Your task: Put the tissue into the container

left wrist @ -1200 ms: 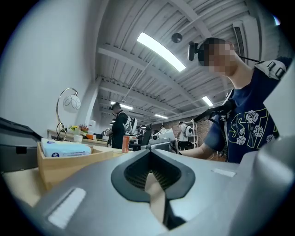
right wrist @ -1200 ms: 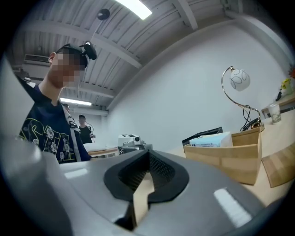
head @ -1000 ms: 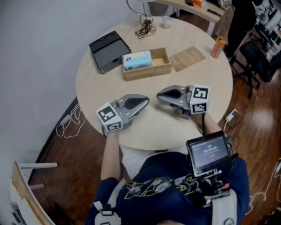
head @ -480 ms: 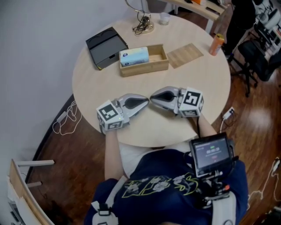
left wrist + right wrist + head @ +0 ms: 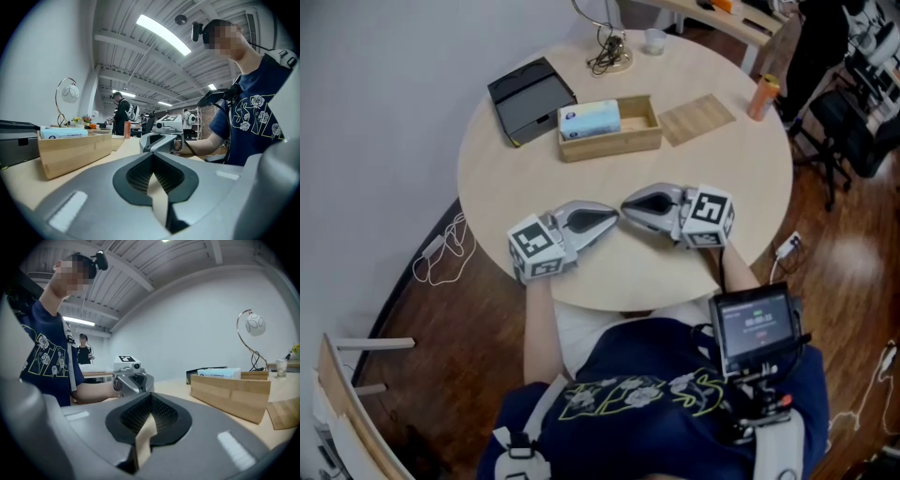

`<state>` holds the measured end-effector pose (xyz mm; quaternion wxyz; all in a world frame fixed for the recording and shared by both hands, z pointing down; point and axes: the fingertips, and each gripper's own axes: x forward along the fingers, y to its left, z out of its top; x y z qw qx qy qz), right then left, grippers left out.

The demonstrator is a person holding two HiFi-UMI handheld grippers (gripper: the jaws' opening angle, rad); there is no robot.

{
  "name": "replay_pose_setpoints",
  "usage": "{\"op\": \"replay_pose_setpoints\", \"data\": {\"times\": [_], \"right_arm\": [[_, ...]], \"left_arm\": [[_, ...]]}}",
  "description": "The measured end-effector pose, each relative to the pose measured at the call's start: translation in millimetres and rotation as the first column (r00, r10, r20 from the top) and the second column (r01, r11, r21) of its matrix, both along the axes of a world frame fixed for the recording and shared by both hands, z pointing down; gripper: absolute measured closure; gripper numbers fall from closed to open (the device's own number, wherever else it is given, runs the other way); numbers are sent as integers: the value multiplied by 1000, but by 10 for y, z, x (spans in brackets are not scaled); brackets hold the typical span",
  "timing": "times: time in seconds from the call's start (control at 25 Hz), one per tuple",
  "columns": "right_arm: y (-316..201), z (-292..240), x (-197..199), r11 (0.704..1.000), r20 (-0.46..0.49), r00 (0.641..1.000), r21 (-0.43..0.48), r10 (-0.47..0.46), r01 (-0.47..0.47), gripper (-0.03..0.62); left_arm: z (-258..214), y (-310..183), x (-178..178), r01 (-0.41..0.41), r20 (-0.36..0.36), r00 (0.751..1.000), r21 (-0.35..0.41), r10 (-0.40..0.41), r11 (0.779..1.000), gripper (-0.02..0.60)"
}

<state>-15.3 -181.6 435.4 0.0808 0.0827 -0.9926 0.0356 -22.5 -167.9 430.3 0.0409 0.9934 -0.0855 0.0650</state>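
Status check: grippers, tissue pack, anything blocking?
Left gripper and right gripper shut, empty, tips close together at the table. Tissue pack lies in the wooden box. Nothing between grippers and box.

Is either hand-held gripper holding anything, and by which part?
Nothing is held. The left hand-held gripper and right hand-held gripper are both shut and empty; the tissue pack lies in the wooden box.

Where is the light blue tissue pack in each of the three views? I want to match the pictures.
Head view: tissue pack at upper middle, in the picture-left part of the wooden box.
Left gripper view: tissue pack at far left, showing above the box wall.
Right gripper view: tissue pack right of middle, above the box wall.
Shared landmark: the wooden box.
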Motion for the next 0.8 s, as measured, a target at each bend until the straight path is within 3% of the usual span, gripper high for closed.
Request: {"op": "replay_pose_setpoints", "data": {"times": [0.8], "right_arm": [[11,6,-6,1000,-2,1000,3,-3,3,586]], "left_arm": [[-3,1,-5,7,5,1000,1,-7,1000,577]]}}
